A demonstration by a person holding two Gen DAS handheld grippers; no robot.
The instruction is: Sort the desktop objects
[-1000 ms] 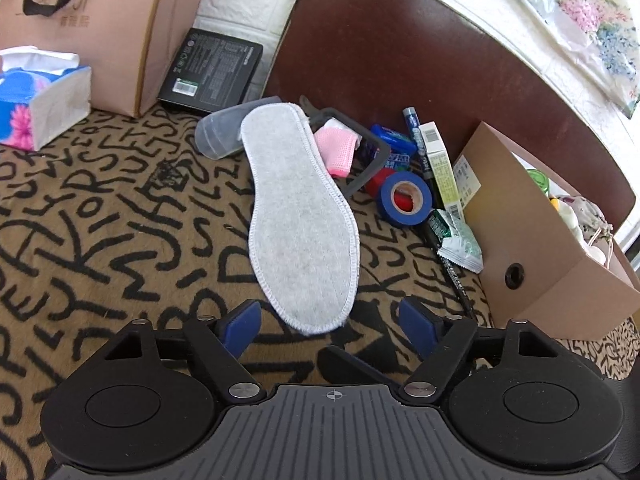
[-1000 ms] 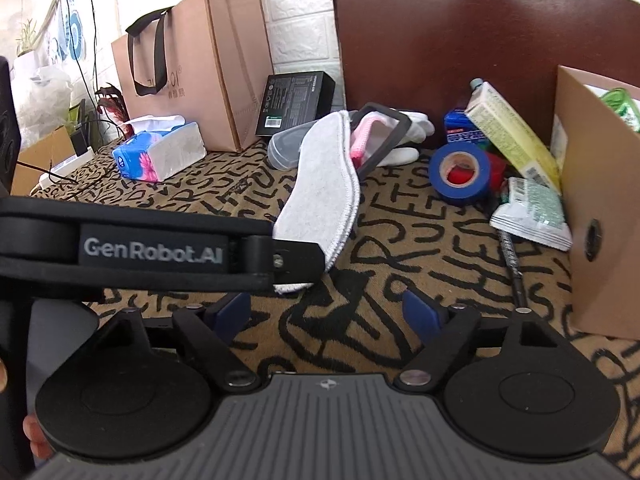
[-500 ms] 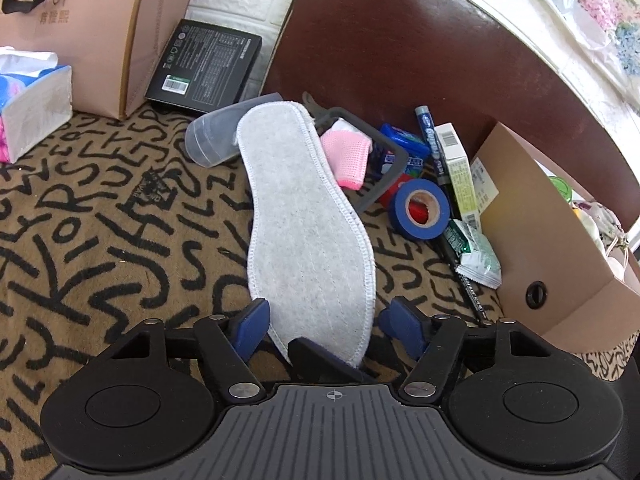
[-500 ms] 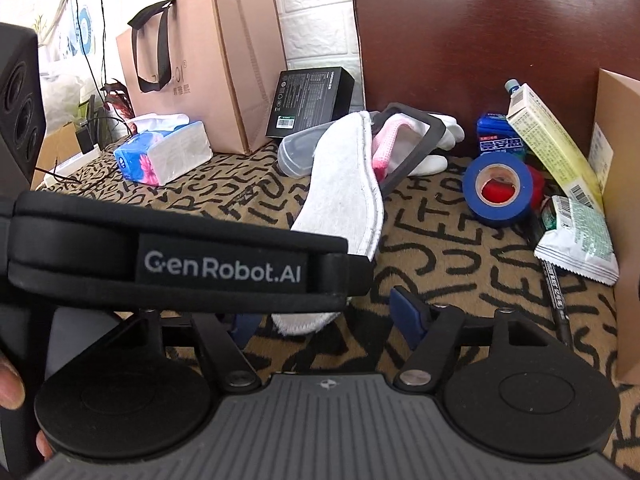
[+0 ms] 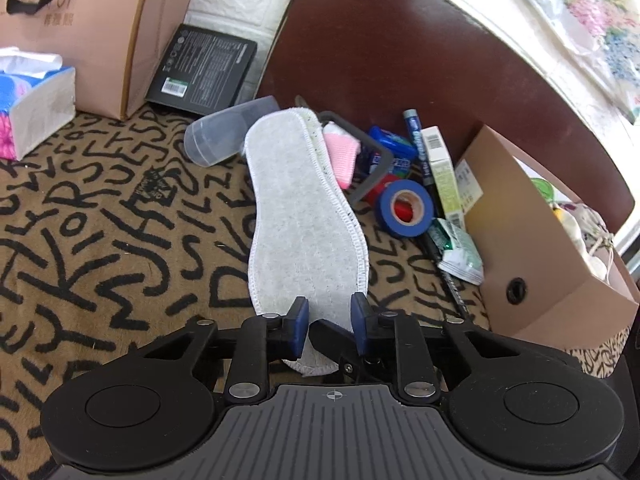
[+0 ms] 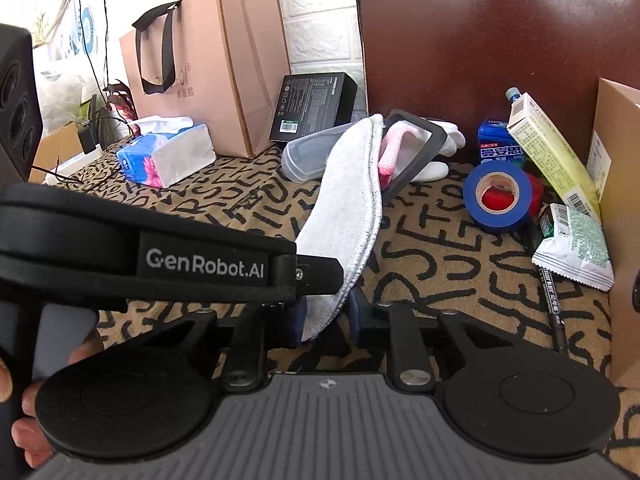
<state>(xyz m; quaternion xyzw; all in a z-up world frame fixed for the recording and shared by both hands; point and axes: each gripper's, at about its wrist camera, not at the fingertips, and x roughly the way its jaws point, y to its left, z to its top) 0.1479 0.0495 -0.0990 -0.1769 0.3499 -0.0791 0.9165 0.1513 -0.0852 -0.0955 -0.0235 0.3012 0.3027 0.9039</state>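
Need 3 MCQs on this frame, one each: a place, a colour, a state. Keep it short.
1. Where does the roll of tape lie?
A. between the insole and the cardboard box
B. inside the paper bag
C. on the tissue pack

2. What colour is the roll of tape?
A. yellow
B. blue
C. green

3. How does the clear plastic case sit?
A. standing upright
C. hanging from the bag handle
B. lying on its side

Answers:
1 A: the tape rests on the patterned cloth with the insole on one side and the cardboard box on the other.
2 B: its outer band is blue around a red core.
3 B: its long side is down on the cloth, next to the insole's far end.
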